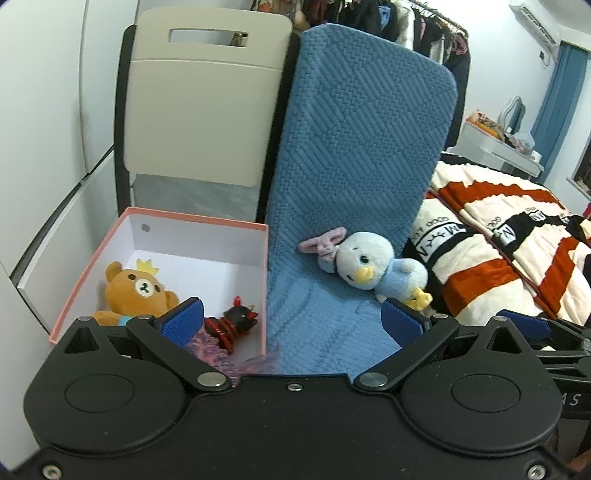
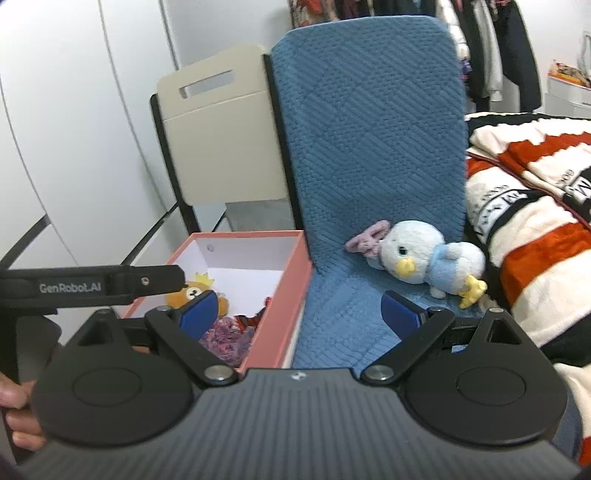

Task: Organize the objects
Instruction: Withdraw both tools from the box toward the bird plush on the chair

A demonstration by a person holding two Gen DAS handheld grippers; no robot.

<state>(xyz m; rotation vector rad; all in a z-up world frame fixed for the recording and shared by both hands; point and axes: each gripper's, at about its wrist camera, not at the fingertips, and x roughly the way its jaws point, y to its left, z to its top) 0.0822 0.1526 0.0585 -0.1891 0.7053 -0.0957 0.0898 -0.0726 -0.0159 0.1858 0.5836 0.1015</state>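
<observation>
Lying on its side on the quilted blue cushion (image 1: 354, 155), the fluffy blue bird plush (image 1: 373, 266) waits beside the pink cardboard box (image 1: 162, 218), both claws, left claw (image 1: 291, 321) and right claw (image 2: 299, 314), spread wide, holding nothing.

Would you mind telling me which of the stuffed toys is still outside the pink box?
The pale blue bird plush lies on the blue cushion; the brown bear and black-red toy are inside the box.

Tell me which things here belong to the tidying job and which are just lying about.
Job:
duck, loose on the blue cushion
box
bear, already boxed
red-black toy, already boxed

Lying about:
striped blanket
chair
hanging clothes
</observation>
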